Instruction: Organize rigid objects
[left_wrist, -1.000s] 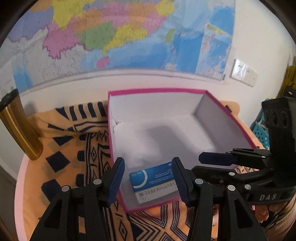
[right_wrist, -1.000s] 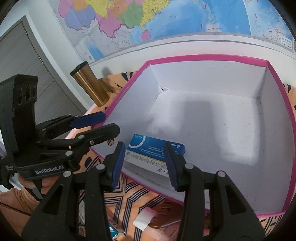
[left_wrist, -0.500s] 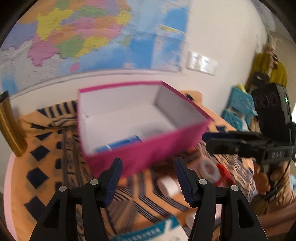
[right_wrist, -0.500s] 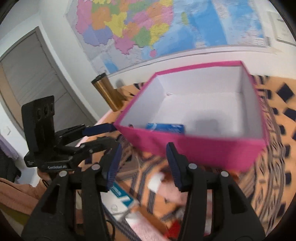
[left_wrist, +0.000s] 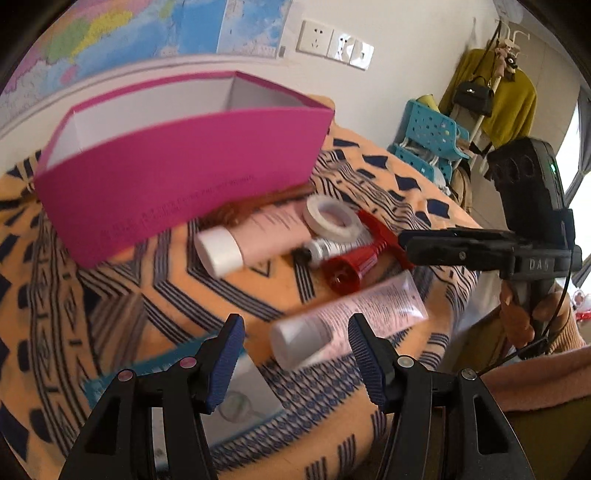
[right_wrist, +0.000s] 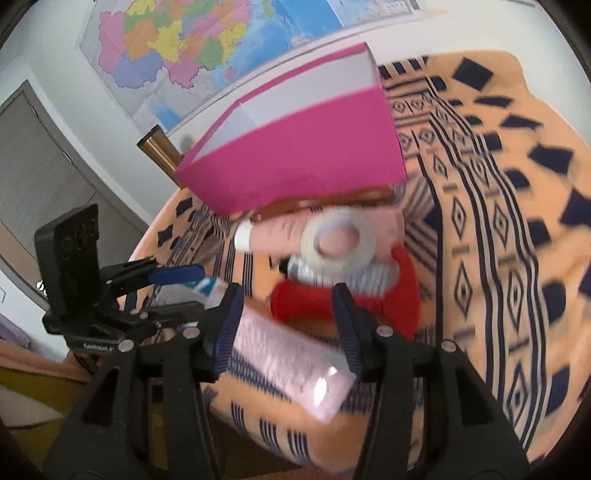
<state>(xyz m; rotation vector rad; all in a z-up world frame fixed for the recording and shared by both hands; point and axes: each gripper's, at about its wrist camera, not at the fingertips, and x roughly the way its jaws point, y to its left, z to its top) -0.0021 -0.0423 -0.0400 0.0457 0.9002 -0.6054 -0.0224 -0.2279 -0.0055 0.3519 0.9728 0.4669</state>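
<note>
The pink box (left_wrist: 184, 166) with a white inside stands on the patterned cloth; it also shows in the right wrist view (right_wrist: 295, 155). In front of it lie a pink tube with a white cap (left_wrist: 255, 236), a tape roll (left_wrist: 332, 221), a small striped tube (left_wrist: 325, 249), a red funnel-like piece (left_wrist: 351, 264) and a pale pink tube (left_wrist: 347, 321). My left gripper (left_wrist: 295, 362) is open and empty, low over the pale tube and a blue-and-white carton (left_wrist: 236, 395). My right gripper (right_wrist: 288, 328) is open and empty, over the pale tube (right_wrist: 291, 362).
A gold flask (right_wrist: 159, 151) stands left of the box. A wall map (right_wrist: 221, 44) hangs behind. Blue baskets (left_wrist: 428, 140) and hanging clothes (left_wrist: 495, 99) are off the table's right. The table's front edge is close below both grippers.
Both grippers have pulled back from the box and dropped low toward the table's front. The loose items in front of the box have come into view. The carton stays in the box.
</note>
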